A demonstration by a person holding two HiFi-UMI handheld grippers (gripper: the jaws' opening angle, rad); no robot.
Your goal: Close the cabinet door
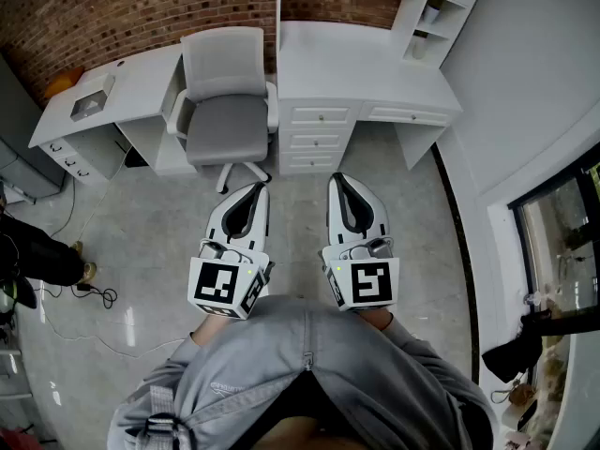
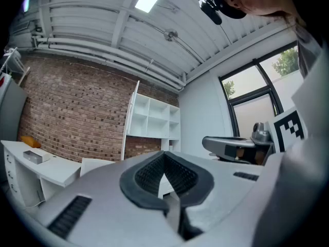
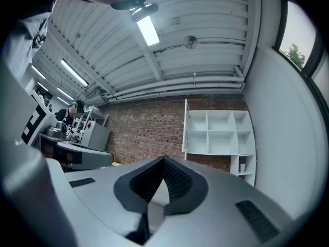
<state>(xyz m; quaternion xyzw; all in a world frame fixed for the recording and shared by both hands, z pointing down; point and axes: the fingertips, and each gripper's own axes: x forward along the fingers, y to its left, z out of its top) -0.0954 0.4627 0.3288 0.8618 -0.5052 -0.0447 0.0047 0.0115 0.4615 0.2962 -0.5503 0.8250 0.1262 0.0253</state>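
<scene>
The white cabinet [image 3: 218,133] is a set of open shelves above a white desk, against the brick wall. Its door [image 3: 186,127] stands open on the left side, a thin white panel seen edge-on; the same door [image 2: 134,109] shows in the left gripper view and the door [image 1: 279,7] in the head view. I stand a few steps back on the floor. My left gripper [image 1: 251,190] and right gripper [image 1: 339,178] are held side by side in front of me, both pointing toward the desk. Each has its jaws together and empty: left gripper [image 2: 164,154], right gripper [image 3: 164,159].
A grey office chair [image 1: 225,97] stands between me and the desks, left of the drawer unit [image 1: 319,134]. A second white desk [image 1: 103,101] is at the far left. Cables [image 1: 89,293] lie on the floor at left. A dark-framed window [image 1: 562,242] runs along the right.
</scene>
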